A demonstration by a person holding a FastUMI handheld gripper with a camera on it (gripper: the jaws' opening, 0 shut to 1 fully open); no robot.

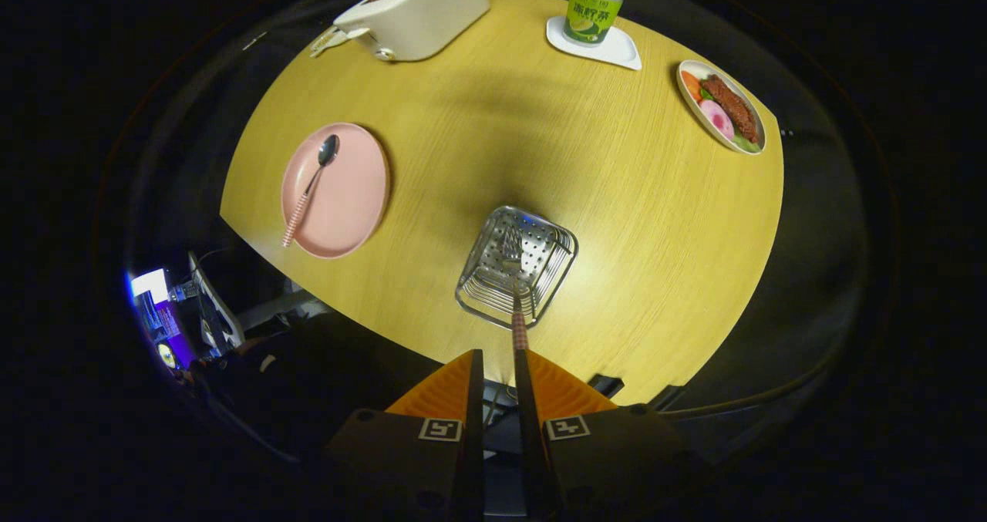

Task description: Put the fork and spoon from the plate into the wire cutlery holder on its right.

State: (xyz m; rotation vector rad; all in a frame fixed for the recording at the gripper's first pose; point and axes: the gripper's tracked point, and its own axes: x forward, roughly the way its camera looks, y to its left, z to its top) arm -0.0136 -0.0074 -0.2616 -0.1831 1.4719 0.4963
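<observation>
Above the round yellow wood-grain surface [617, 221], the gripper [497, 368] hangs over the square wire cutlery holder [517, 266]. The jaws stand slightly apart, a narrow gap between them. The fork with the pink-and-white striped handle [517, 318] runs along the inner face of the right finger; cannot tell whether both fingers press on it. Its metal head dips into the holder just ahead of the fingers. The steel spoon with a matching striped handle [311, 186] lies on the round pink plate [351, 198], left of the holder, bowl pointing away. Beyond: a white toaster with bread [420, 13], a green-labelled bottle [592, 7] on a white coaster [621, 48], an oval dish of food [723, 107].
</observation>
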